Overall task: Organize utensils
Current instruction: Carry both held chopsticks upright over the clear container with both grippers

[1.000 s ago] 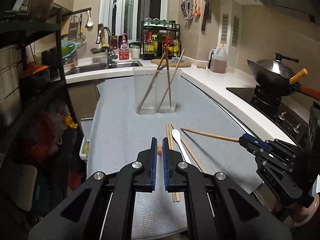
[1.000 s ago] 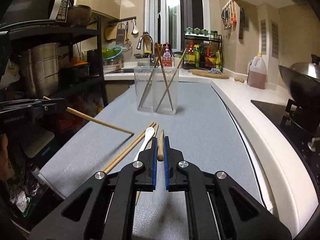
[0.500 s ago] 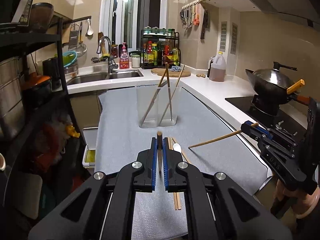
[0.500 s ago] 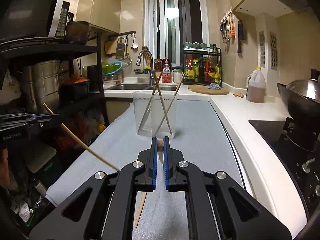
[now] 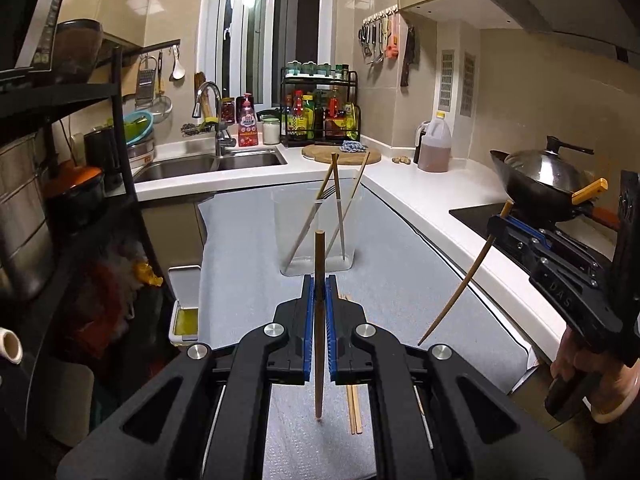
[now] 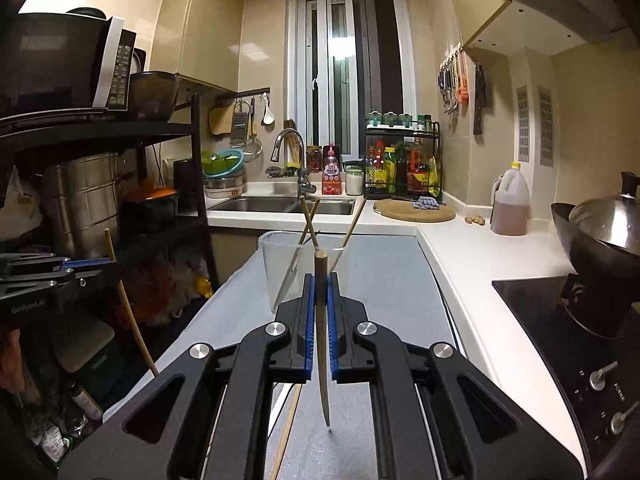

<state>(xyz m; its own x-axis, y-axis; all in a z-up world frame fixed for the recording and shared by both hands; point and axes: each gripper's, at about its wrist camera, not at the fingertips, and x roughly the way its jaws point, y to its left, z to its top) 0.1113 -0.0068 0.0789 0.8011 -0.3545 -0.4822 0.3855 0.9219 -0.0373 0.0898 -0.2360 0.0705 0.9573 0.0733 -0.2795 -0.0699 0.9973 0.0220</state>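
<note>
While the left gripper (image 5: 319, 292) clamps one wooden chopstick (image 5: 319, 320) upright between its blue pads, the right gripper (image 6: 320, 300) pinches a second chopstick (image 6: 322, 340), its tip hanging down. Both are held above the grey mat (image 5: 248, 248) on the counter (image 5: 440, 184). The clear holder (image 5: 318, 232) stands farther off with chopsticks and a fork inside; two loose chopsticks (image 5: 354, 408) lie on the near mat.

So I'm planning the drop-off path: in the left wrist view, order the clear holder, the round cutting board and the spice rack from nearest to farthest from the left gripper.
From the left gripper, shut on a chopstick:
1. Clear holder, straight ahead on the grey mat.
2. Round cutting board, behind it on the white counter.
3. Spice rack, farthest, at the back by the window.
</note>
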